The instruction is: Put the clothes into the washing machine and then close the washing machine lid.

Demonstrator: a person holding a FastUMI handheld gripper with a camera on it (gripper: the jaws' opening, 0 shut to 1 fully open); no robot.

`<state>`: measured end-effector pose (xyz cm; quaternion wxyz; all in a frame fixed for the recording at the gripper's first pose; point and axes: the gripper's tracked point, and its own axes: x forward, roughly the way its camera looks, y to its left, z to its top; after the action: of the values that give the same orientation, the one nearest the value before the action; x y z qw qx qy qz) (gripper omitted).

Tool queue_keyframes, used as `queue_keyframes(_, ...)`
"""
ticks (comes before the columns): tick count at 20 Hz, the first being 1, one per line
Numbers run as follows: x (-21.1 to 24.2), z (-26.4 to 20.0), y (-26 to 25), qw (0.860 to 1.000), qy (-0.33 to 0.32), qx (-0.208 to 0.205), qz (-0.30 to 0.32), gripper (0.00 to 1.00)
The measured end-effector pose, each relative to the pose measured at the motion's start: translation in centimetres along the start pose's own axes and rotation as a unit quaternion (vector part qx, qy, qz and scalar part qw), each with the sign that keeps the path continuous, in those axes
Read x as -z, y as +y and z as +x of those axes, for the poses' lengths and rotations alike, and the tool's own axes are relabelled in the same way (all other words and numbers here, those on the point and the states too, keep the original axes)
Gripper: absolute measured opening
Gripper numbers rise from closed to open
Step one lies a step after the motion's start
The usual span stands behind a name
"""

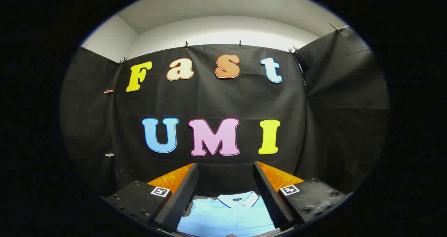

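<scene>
The gripper (226, 191) has its jaws released, spread wide and touching nothing. A folded light-blue polo shirt (228, 217) lies at six o'clock, between and below the fingers (181, 195), collar toward twelve o'clock.

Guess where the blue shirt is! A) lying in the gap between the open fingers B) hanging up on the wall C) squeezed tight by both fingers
A: the shirt lies flat, collar up, seen in the gap between the tool's spread fingers, which are not pressing on it.
</scene>
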<state>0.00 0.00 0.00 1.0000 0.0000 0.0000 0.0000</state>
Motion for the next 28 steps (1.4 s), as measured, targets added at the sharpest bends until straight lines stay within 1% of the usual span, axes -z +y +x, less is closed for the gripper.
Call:
queue_keyframes(12, -0.2, 0.6, -0.2, 1.000, -0.001, 0.001, 0.002, 0.98)
queue_keyframes(18, 0.6, 1.1, -0.4, 1.000, 0.008, 0.002, -0.001, 0.98)
queue_keyframes(23, 3.4, 2.2, -1.0, 0.999, 0.037, 0.006, -0.005, 0.98)
queue_keyframes(28, 8.5, 4.0, -2.6, 0.996, 0.086, 0.021, -0.007, 0.98)
